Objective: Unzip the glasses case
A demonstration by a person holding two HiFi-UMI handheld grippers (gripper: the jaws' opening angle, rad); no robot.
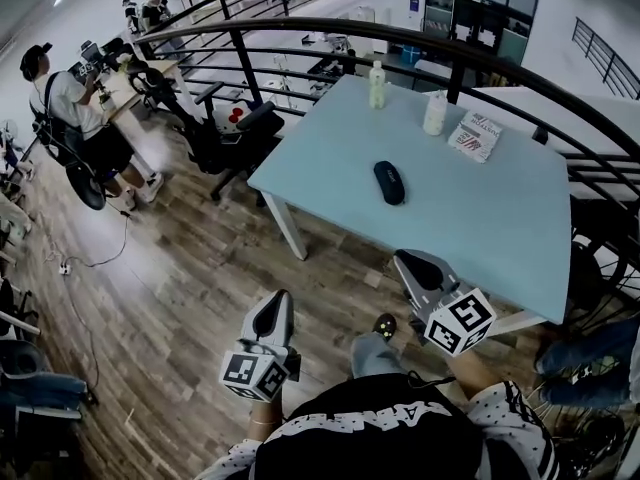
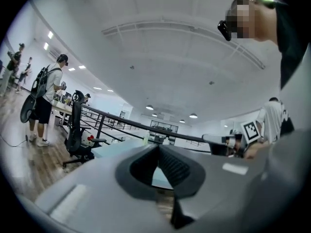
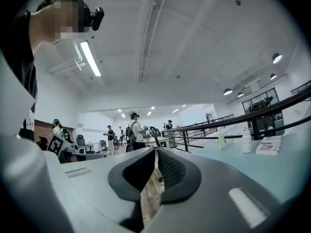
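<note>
A black glasses case (image 1: pixel 389 182) lies zipped shut near the middle of the light blue table (image 1: pixel 490 228) in the head view. Neither gripper view shows it. My left gripper (image 1: pixel 277 300) hangs over the wooden floor, well short of the table's near-left edge. Its jaws (image 2: pixel 158 147) meet at the tips with nothing between them. My right gripper (image 1: pixel 406 260) is just short of the table's near edge, about a hand's length from the case. It is shut (image 3: pixel 156 150) and empty too. Both point level toward the table.
A green bottle (image 1: pixel 377 85), a white bottle (image 1: pixel 435 113) and a printed packet (image 1: pixel 474 135) stand at the table's far side. A curved black railing (image 1: pixel 330 28) runs behind it. A black office chair (image 1: pixel 235 133) stands to the left, and a person (image 1: pixel 70 108) works at a desk.
</note>
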